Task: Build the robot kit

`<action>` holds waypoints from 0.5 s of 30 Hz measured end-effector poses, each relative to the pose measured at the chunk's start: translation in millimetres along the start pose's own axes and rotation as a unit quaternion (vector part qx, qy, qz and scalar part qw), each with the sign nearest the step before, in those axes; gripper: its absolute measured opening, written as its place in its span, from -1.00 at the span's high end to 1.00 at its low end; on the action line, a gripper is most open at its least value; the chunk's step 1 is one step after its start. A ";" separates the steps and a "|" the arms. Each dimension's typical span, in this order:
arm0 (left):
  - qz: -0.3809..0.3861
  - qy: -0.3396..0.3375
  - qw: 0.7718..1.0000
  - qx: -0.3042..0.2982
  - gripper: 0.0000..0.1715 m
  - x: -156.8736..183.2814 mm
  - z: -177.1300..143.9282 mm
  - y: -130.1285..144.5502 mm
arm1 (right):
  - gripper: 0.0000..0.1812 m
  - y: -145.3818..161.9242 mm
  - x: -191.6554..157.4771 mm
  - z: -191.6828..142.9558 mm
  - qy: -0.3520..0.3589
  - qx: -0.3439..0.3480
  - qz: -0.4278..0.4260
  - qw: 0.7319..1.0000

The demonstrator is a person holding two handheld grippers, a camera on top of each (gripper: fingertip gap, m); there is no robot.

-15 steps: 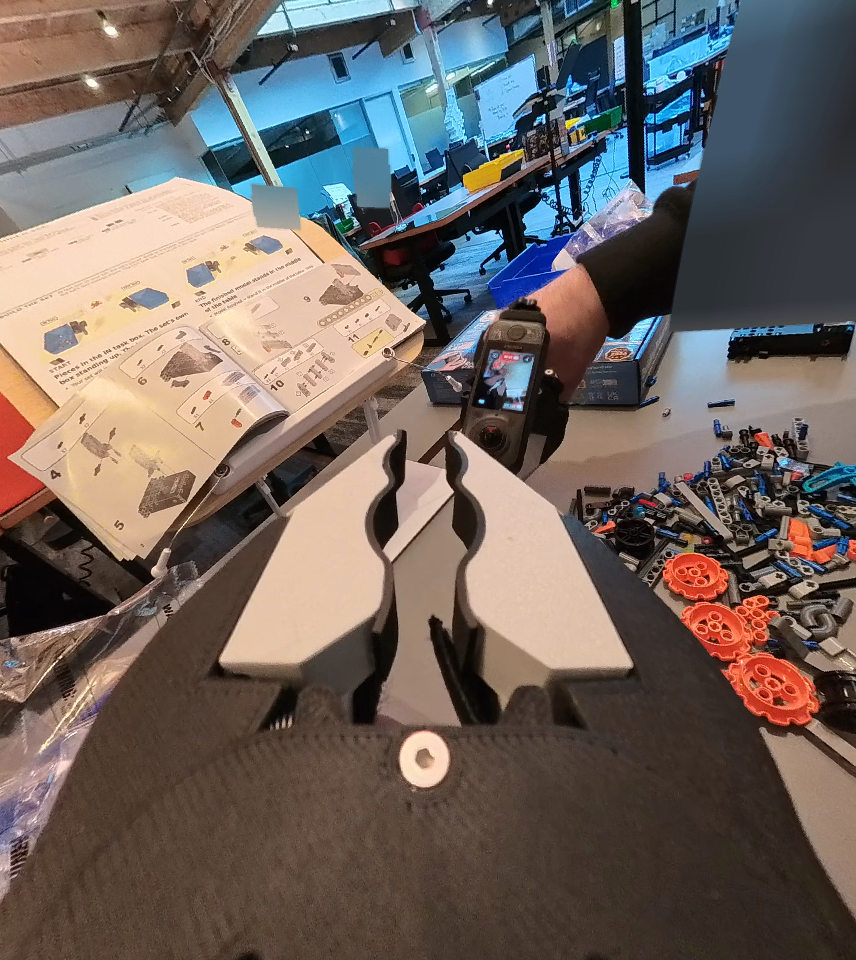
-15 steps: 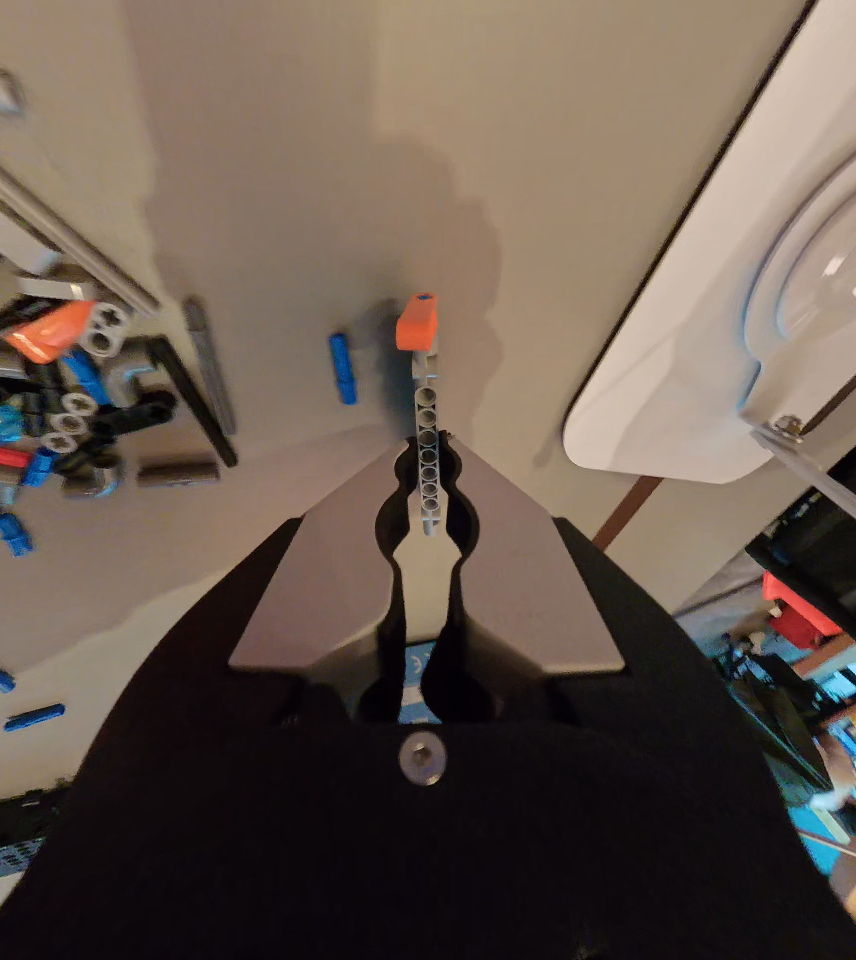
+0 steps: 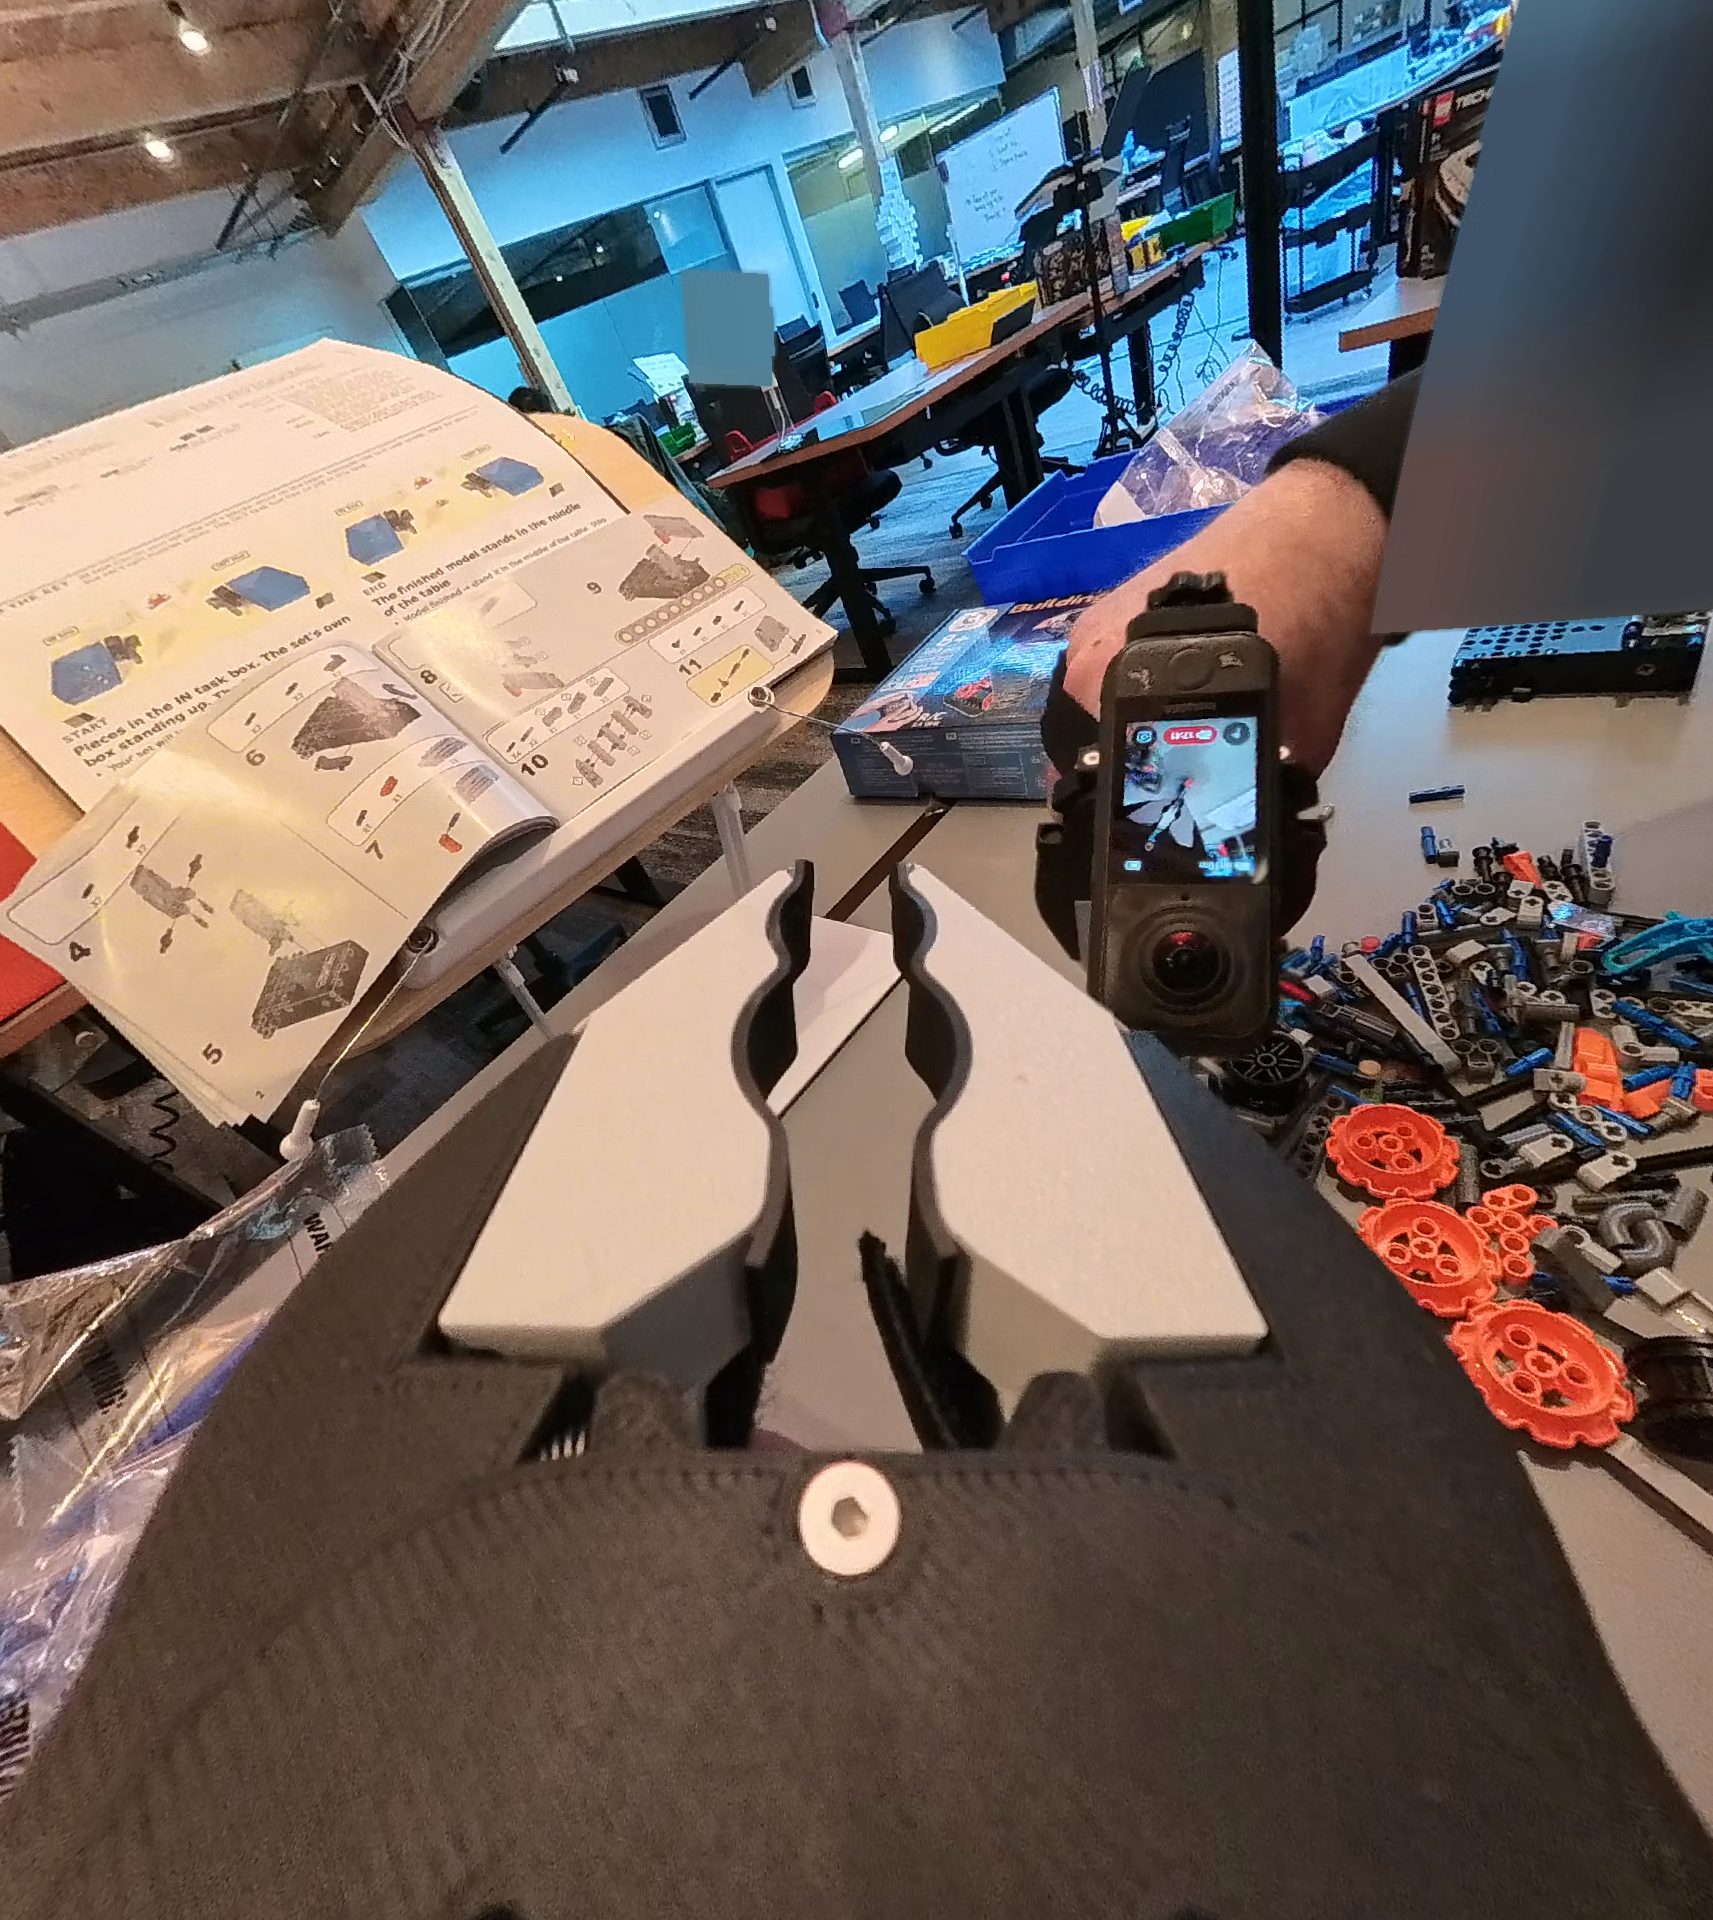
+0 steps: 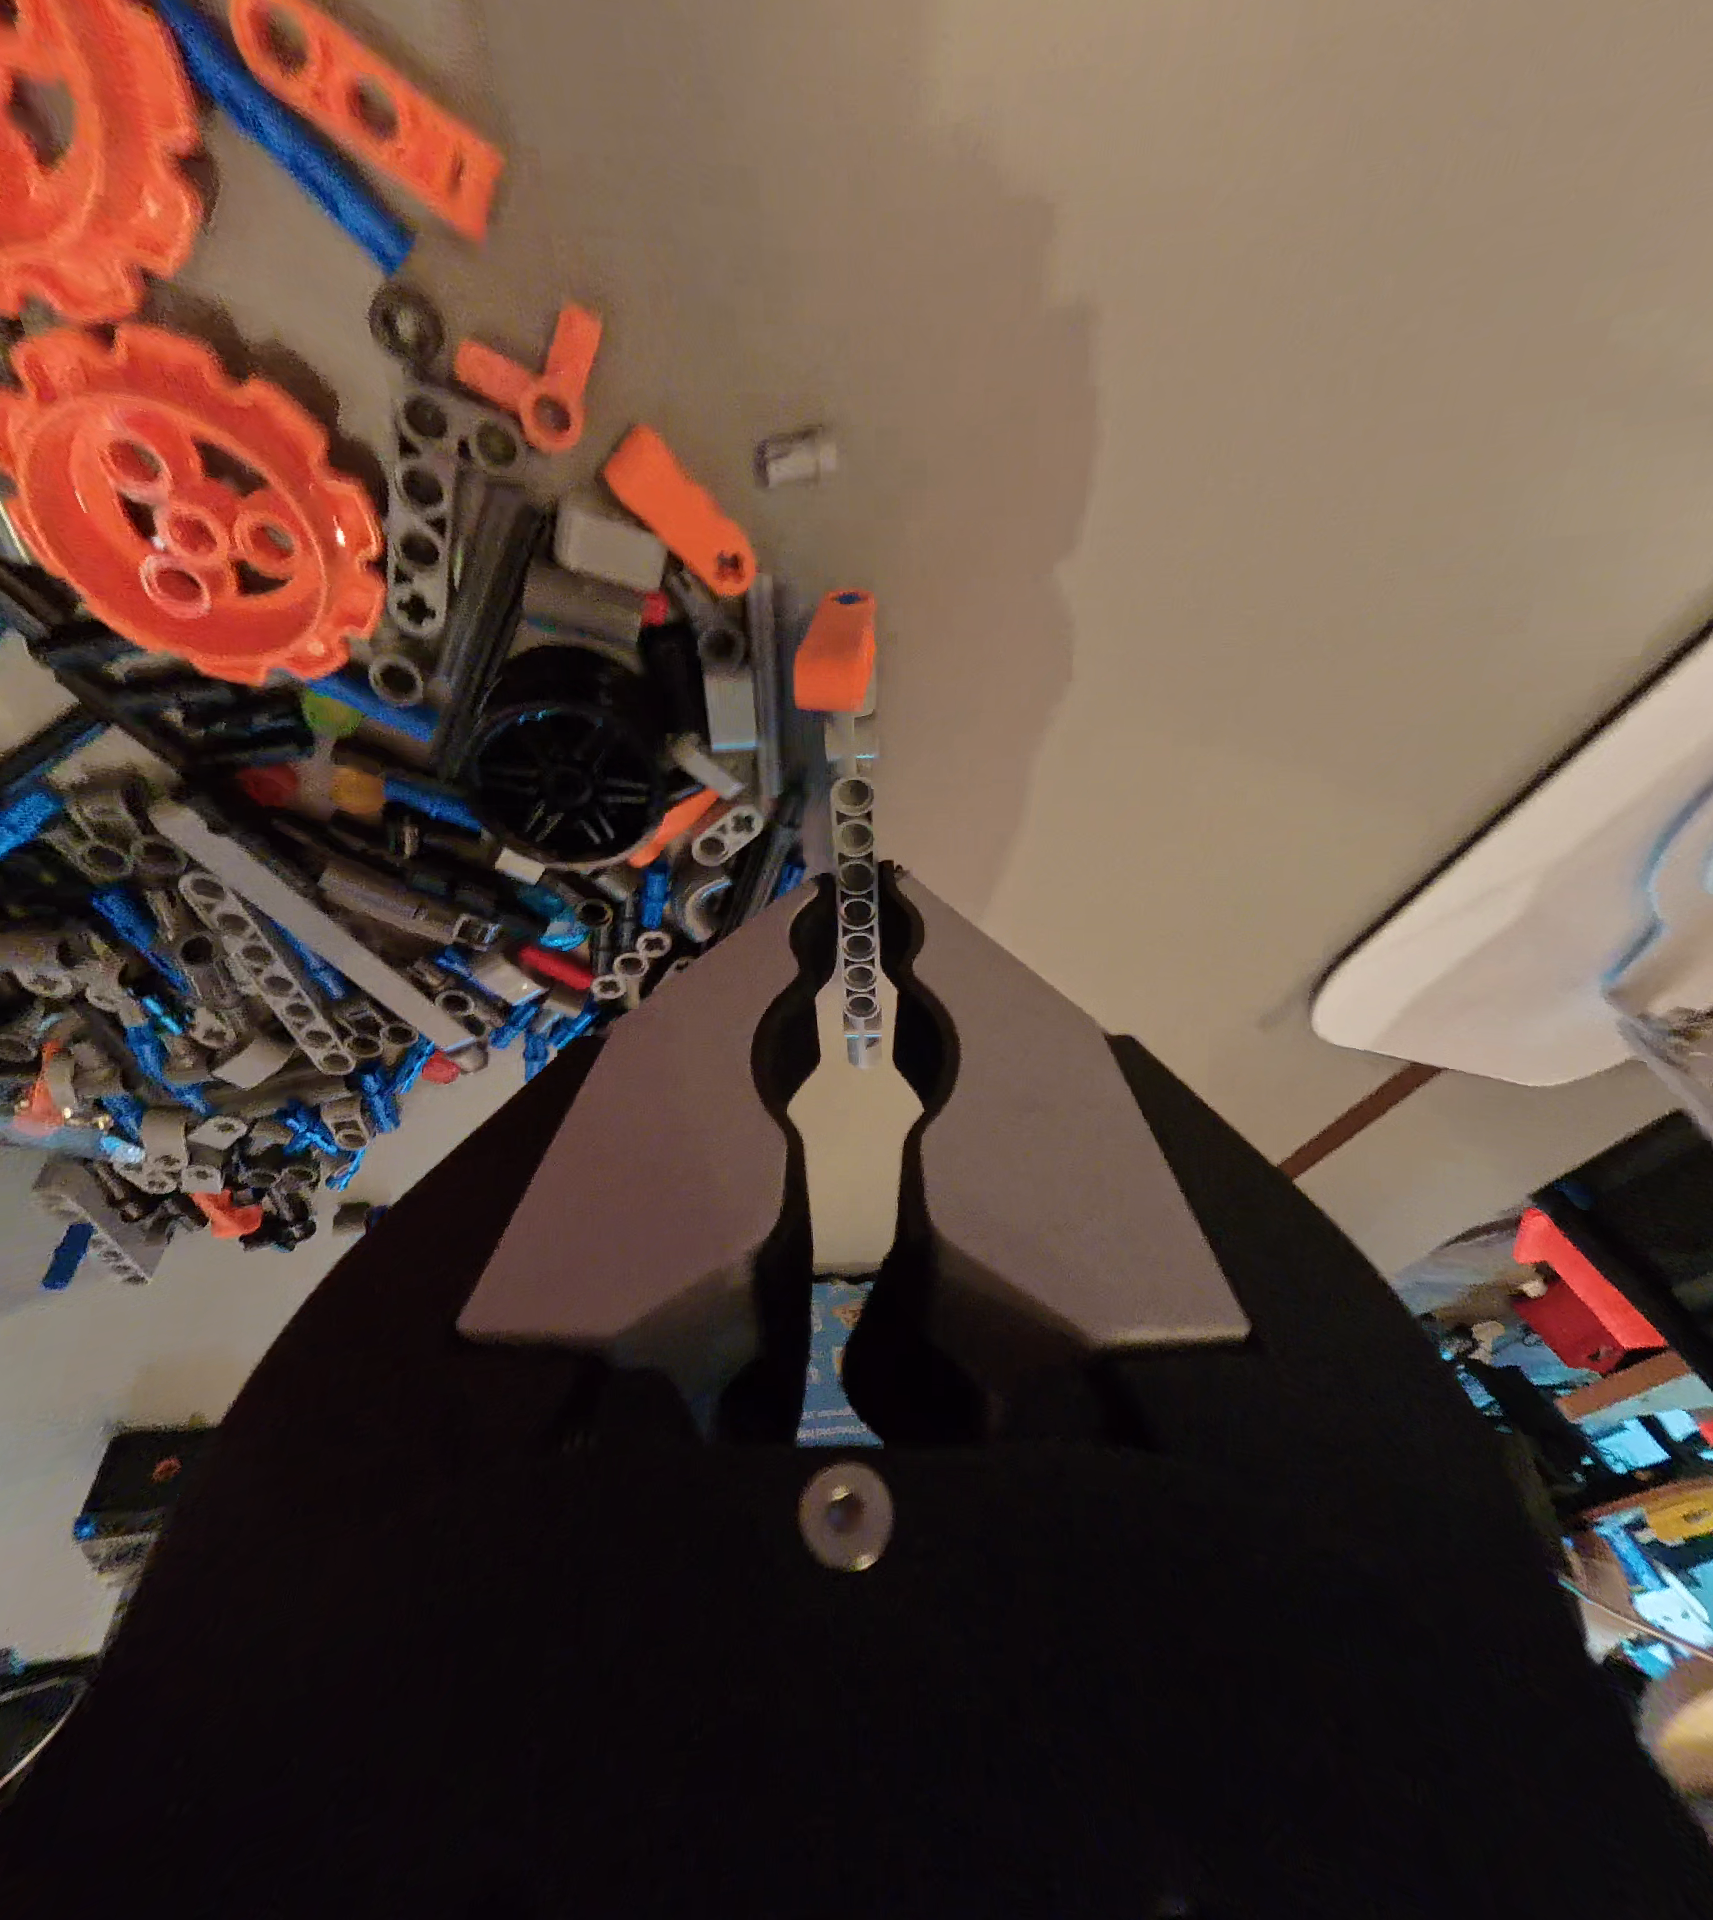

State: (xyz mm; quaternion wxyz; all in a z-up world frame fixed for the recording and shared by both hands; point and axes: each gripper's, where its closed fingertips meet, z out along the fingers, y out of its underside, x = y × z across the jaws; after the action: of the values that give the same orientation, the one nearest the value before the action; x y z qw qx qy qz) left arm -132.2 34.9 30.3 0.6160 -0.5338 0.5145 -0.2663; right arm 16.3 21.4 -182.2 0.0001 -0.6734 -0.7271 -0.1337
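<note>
The right gripper (image 4: 857,883) is clamped on a grey holed beam (image 4: 854,914) that sticks out past its tips toward 12 o'clock and carries an orange piece (image 4: 836,649) at its far end. The beam hangs above the beige table (image 4: 1247,364), its orange end right at the edge of a heap of loose building pieces (image 4: 291,831) spreading from 9 to 11 o'clock. In that heap lie an orange toothed wheel (image 4: 182,509), a black wheel hub (image 4: 566,764) just left of the beam, and grey, blue and black beams and pins. A small grey piece (image 4: 795,457) lies apart at 12 o'clock. A white board (image 4: 1558,883) sits at 3 o'clock.

The left gripper (image 3: 852,883) holds nothing, its jaws slightly parted with bare table showing between them. At 1 o'clock, near its tips, a hand (image 3: 1236,613) holds the other tool, whose camera (image 3: 1184,852) with a lit screen faces back. At 10 o'clock an open instruction booklet (image 3: 332,665) with printed pages and numbered steps rests on a tilted stand. A blue printed box (image 3: 945,727) lies at 12 o'clock, a blue bin (image 3: 1060,540) beyond it. Clear plastic bags (image 3: 31,1455) crumple at 8 o'clock. The writing is left unread.
</note>
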 end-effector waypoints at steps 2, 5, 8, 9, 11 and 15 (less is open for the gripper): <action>0.005 -0.006 1.000 0.000 0.85 -2.0 -1.7 -1.4 | 0.94 -22.7 5.8 -12.8 0.030 0.031 -0.021 0.999; 0.006 -0.018 1.000 0.006 0.85 -9.6 -6.9 -4.3 | 0.94 -86.1 11.3 -38.9 0.091 0.104 -0.092 0.986; 0.001 -0.030 0.999 0.013 0.85 -19.3 -14.4 -7.4 | 0.94 -151.4 8.1 -57.8 0.141 0.154 -0.167 0.964; 0.000 -0.035 0.999 0.016 0.85 -22.5 -17.0 -8.5 | 0.94 -169.1 10.7 -62.2 0.161 0.165 -0.185 0.955; -0.001 -0.041 0.999 0.020 0.85 -27.3 -21.3 -10.5 | 0.94 -195.6 12.0 -62.3 0.173 0.170 -0.209 0.948; -0.001 -0.047 0.999 0.023 0.85 -31.4 -25.6 -12.2 | 0.94 -224.6 2.1 -47.7 0.168 0.158 -0.269 0.935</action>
State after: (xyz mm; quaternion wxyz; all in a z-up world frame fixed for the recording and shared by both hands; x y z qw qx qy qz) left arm -163.4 49.1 55.1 0.6511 -0.5321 0.4783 -0.2534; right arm -212.5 1.3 -179.5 0.1928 -0.4120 -0.8820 -0.1236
